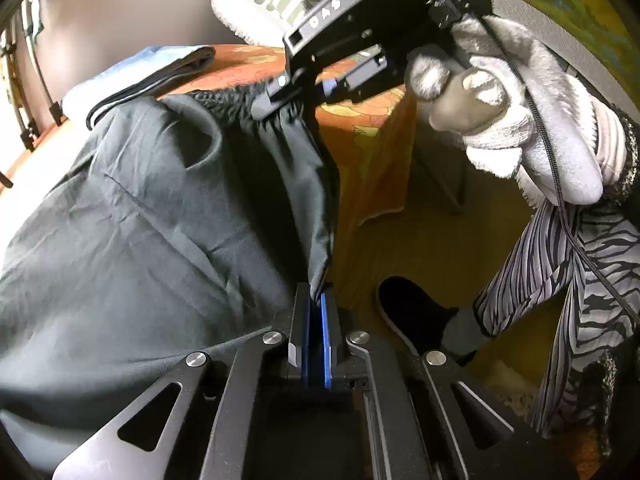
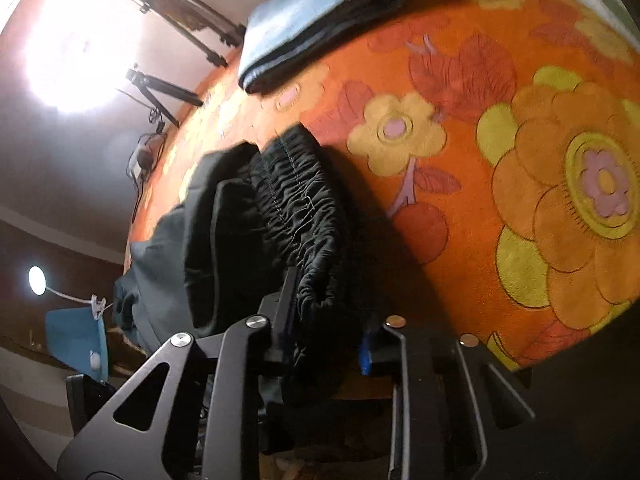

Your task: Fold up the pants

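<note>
Pants (image 1: 140, 208) drape over the desk (image 2: 500, 128) edge; left gripper (image 1: 316, 300) jaws clamp their side hem, right gripper (image 2: 324, 320) jaws pinch the gathered waistband. Folded blue cloth (image 2: 320, 20) lies near the far edge.

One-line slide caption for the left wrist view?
Left gripper shut on dark pants fabric; right gripper at the elastic waistband, over a floral-covered table.

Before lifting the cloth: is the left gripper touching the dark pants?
Touching. The left wrist view shows the left gripper shut on an edge of the dark pants, the fabric pinched between its blue pads.
</note>
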`<state>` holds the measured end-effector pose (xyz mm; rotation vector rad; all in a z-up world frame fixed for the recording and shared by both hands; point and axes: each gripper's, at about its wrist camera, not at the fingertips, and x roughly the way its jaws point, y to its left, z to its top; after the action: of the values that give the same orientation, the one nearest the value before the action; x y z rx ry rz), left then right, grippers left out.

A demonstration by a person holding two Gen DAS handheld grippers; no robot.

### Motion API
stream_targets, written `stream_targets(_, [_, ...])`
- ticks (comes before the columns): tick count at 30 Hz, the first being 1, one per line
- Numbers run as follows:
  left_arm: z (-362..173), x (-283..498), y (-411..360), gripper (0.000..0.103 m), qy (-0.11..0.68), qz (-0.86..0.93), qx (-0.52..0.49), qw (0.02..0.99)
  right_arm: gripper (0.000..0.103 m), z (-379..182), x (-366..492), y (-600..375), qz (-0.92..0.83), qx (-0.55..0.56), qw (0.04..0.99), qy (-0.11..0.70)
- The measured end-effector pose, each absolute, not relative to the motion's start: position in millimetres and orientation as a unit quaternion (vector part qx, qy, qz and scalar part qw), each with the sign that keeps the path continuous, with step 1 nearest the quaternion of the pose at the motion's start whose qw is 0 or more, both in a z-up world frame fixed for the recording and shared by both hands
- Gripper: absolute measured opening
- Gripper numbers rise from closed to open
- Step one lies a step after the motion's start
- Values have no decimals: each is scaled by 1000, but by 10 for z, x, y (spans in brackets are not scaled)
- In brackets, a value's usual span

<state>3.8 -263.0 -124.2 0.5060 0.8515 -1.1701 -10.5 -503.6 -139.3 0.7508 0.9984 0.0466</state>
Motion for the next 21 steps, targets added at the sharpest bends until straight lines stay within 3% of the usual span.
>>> stream_targets(2, [-1187,39,-2617,11,383,-527,227,724,22,-1256,-143,-5022,9,342,826,448])
stream_targets(4, [-1105,84,-2558,28,386,-523,207,731,21,-1064,-204,-5036,-14,325,847,420])
stream_targets(6, [-1022,140,-2466,36,389,-519,184,739,20,-907,-280,-5070,-45,310,864,395])
stream_targets(11, [-811,323,-2083,37,394,-504,127,758,20,-688,-638,-5127,-133,290,886,336])
stream_targets(17, [-655,651,-1275,37,388,-427,86,812,21,-1165,-628,-5046,-165,280,854,405])
stream_targets(21, [-546,904,-516,37,381,-338,47,859,31,-1252,-635,-5218,-173,290,844,416])
